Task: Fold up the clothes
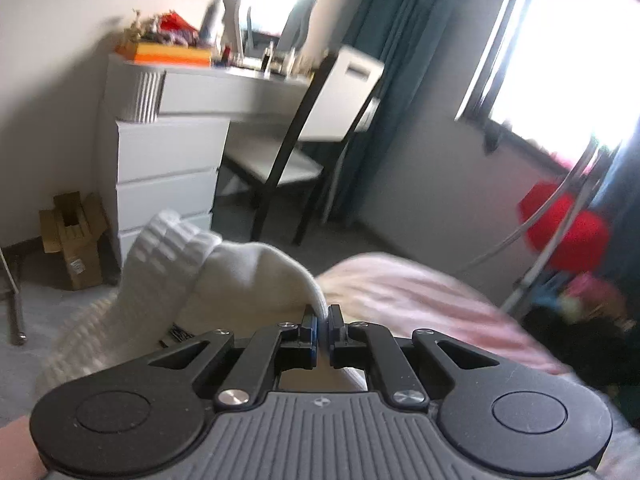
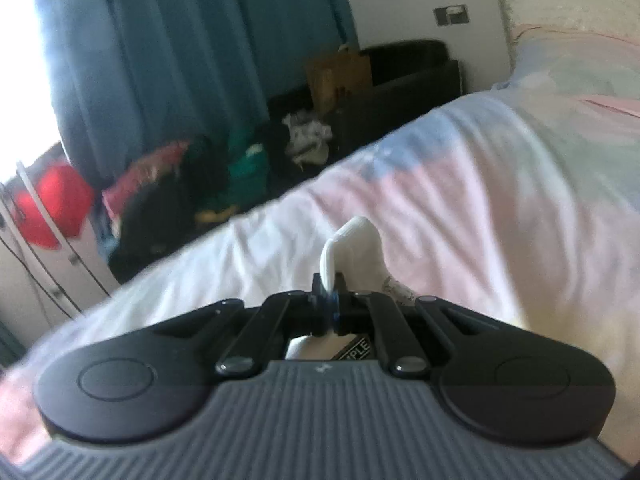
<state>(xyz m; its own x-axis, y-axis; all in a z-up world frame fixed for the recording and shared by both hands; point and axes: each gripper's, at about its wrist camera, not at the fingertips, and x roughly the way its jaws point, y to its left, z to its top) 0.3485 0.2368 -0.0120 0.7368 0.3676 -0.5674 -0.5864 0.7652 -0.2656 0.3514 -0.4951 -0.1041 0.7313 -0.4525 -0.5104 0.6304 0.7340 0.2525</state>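
A white sock (image 1: 224,276) is hanging above the bed (image 1: 420,300), its ribbed cuff folding over on the left. The left tool (image 1: 322,320) is clamping a thin edge of that sock between its closed fingers. In the right wrist view, the right tool (image 2: 329,292) is pinching a narrow white ribbed piece of fabric (image 2: 352,248), likely a sock too, which is sticking up over the pink and white bedding (image 2: 480,184). Beyond the bed, a white dresser (image 1: 168,160) and dark chair (image 1: 296,148) are standing near teal curtains (image 2: 180,60); piled clothes (image 2: 192,184) are lying on the floor.
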